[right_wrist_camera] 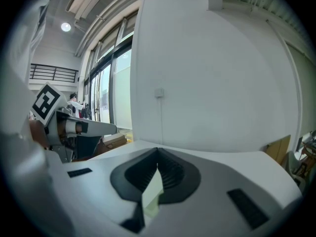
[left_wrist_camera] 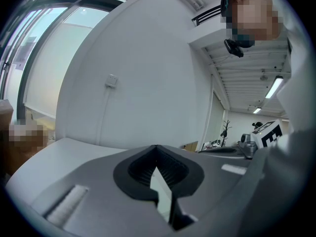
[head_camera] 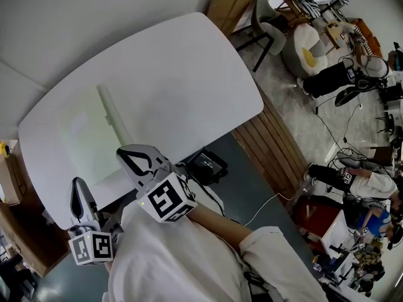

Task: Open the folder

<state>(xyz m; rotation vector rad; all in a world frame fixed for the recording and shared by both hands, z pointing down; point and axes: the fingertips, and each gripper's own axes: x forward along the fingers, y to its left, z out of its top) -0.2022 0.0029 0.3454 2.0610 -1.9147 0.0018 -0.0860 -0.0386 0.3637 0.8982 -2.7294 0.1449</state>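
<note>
A pale, see-through folder (head_camera: 85,137) lies flat on the left part of the white table (head_camera: 189,74), with its white spine bar (head_camera: 114,117) along its right side. Both grippers hover at the table's near edge, short of the folder. My left gripper (head_camera: 77,182) is shut and empty; in the left gripper view its jaws (left_wrist_camera: 157,148) meet at the tips. My right gripper (head_camera: 121,152) points at the folder's near right corner, also shut with nothing held. In the right gripper view (right_wrist_camera: 158,151) a pale green strip shows through the gap behind the closed tips.
A black device (head_camera: 206,163) sits on the floor under the table's near edge, beside a slatted wooden panel (head_camera: 271,146). Cardboard boxes (head_camera: 11,181) stand at the left. A chair (head_camera: 271,33) and cluttered equipment with cables (head_camera: 359,74) fill the right side.
</note>
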